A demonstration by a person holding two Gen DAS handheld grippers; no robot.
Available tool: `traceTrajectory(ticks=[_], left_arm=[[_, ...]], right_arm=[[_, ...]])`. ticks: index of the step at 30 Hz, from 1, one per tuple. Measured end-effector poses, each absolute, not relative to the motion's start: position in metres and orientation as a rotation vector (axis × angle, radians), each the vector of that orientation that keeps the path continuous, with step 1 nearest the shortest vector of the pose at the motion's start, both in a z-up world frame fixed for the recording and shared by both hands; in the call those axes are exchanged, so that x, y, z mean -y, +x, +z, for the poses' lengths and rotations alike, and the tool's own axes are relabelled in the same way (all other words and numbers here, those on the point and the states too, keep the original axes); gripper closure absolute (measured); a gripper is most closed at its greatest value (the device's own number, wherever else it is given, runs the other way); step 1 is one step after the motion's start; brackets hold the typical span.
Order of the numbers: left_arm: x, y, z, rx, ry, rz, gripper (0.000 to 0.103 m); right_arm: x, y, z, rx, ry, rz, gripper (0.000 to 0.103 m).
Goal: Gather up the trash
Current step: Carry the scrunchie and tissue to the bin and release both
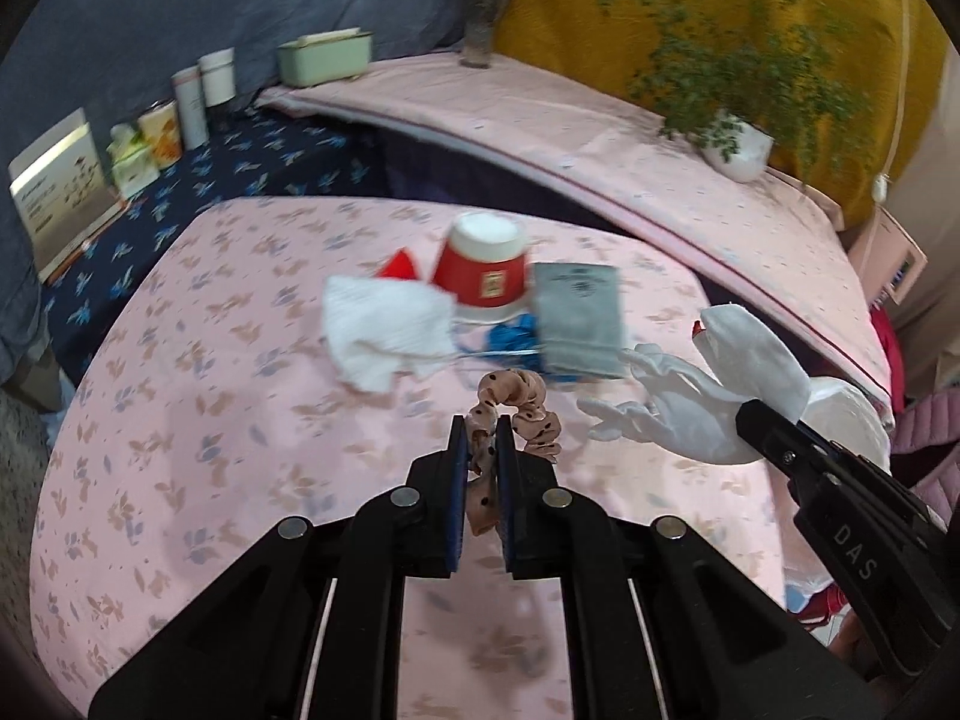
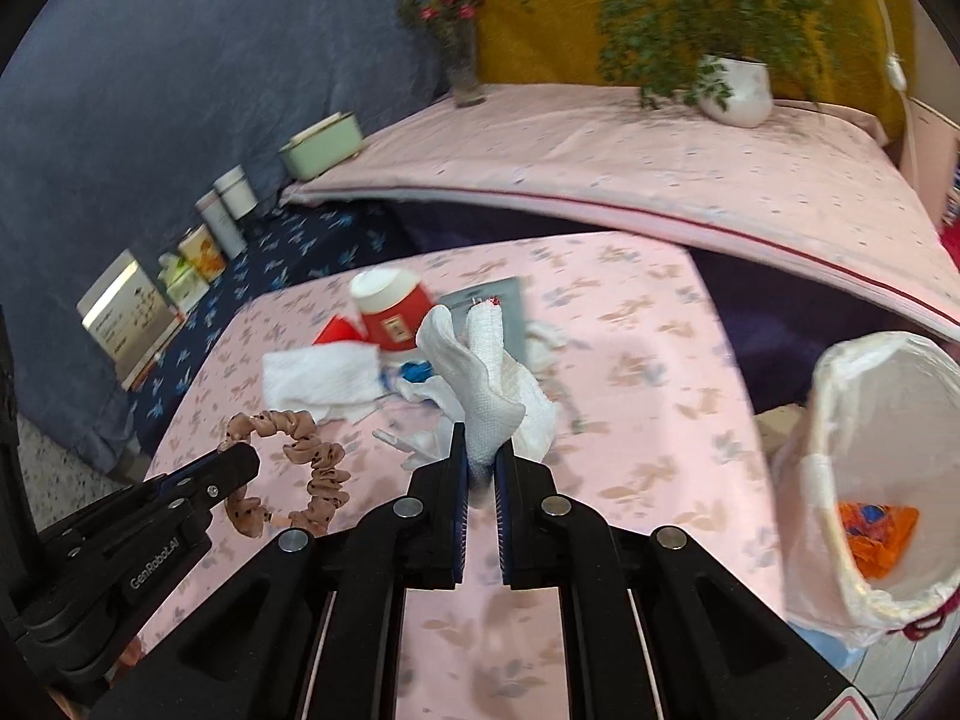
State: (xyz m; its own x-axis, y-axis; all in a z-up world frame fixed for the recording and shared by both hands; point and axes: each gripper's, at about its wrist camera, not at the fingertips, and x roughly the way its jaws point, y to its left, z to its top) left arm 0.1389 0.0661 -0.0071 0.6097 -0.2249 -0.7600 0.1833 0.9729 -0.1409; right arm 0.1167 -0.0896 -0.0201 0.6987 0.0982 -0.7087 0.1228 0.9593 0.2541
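My left gripper is shut on a tan dotted scrunchie over the pink table; the scrunchie also shows in the right wrist view. My right gripper is shut on a white crumpled tissue wad, held above the table; it also shows in the left wrist view. On the table lie a white napkin, an upturned red paper cup, a grey pouch and blue scraps. A white-lined trash bin stands at the right, with orange trash inside.
A second pink-covered surface lies behind, with a potted plant, a flower vase and a green box. Cups and a booklet line the dark blue cloth at left.
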Motion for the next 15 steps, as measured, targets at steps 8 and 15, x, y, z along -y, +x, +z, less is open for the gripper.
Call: traceTrajectory(ticks=[8, 15], left_arm=[[0.011, 0.120, 0.014, -0.845, 0.012, -0.377, 0.094], [0.077, 0.099, 0.023, -0.826, 0.071, -0.493, 0.094]], right_arm=[[0.164, 0.084, -0.010, -0.738, 0.360, -0.142, 0.095], [0.225, 0.051, -0.009, -0.696, 0.413, -0.254, 0.095]])
